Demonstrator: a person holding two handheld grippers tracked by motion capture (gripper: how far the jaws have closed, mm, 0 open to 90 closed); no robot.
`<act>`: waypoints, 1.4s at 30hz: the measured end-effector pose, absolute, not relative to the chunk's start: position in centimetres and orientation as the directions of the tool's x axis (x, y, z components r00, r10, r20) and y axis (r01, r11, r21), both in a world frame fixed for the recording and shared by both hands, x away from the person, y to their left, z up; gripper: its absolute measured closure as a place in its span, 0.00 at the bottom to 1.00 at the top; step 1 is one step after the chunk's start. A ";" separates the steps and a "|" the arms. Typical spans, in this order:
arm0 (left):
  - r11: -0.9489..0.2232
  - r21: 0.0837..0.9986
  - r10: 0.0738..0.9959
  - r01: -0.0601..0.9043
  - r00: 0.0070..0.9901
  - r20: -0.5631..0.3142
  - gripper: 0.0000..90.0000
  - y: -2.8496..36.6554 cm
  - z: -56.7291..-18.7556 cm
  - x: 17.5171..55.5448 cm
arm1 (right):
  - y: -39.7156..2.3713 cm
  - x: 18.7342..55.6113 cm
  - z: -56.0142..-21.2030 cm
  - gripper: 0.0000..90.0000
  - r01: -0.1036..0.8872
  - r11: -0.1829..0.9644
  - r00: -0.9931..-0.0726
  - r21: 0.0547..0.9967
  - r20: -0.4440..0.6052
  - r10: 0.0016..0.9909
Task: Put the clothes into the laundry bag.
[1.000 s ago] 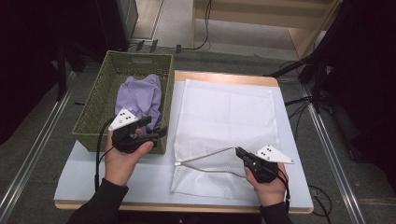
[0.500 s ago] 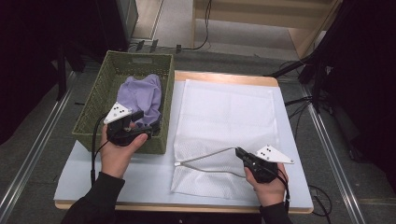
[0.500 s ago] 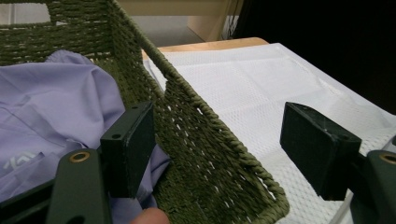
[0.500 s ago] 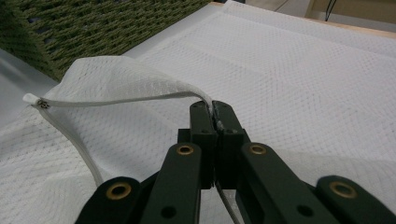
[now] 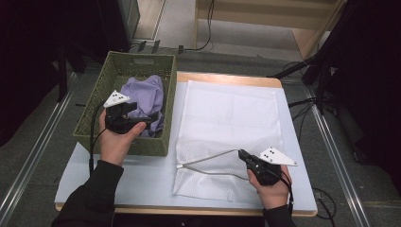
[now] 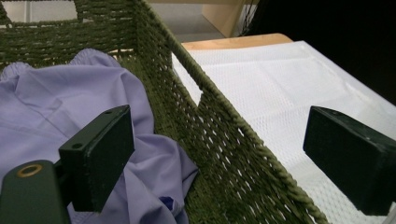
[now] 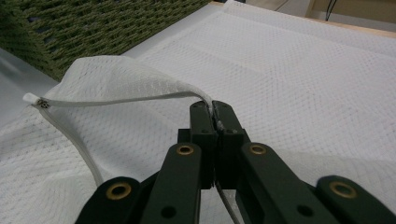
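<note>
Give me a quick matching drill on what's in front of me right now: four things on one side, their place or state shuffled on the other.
Things:
1. left tongs
2. right tongs
3. purple garment
4. white mesh bag

Places or states:
A. lying flat on the table, one edge lifted
B. crumpled inside the green woven basket
C. open, nothing pressed between the pads, over the basket's rim
D. shut on the bag's edge

Pairs: 1-C, 2-D, 3-B, 4-A
</note>
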State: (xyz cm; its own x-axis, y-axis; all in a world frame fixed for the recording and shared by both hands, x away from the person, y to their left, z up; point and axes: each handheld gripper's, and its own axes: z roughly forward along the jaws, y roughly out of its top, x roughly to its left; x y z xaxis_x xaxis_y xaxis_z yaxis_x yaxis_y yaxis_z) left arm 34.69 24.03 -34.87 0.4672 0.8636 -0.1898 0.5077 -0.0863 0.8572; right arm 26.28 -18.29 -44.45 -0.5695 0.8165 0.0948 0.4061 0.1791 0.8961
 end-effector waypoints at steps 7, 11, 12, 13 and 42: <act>-0.047 0.839 0.863 0.541 0.445 -0.239 0.08 24.9 -34.7 36.5 | -18.2 26.3 -44.5 0.99 0.407 0.182 -0.571 0.895 0.094 0.816; -0.058 0.842 0.877 0.536 0.431 -0.214 0.06 25.3 -34.4 37.5 | -18.3 26.3 -44.5 0.99 0.406 0.182 -0.570 0.896 0.093 0.816; -0.063 0.841 0.878 0.538 0.431 -0.209 0.05 25.4 -34.4 37.8 | -18.3 26.3 -44.5 0.99 0.406 0.181 -0.571 0.896 0.094 0.816; -0.065 0.838 0.878 0.541 0.429 -0.209 0.04 25.5 -34.4 38.1 | -18.2 26.3 -44.5 0.99 0.407 0.179 -0.570 0.896 0.096 0.816; 0.010 0.608 0.961 0.794 0.161 -0.226 0.00 30.1 -40.2 46.5 | -18.3 26.3 -44.6 0.99 0.408 0.179 -0.574 0.895 0.099 0.813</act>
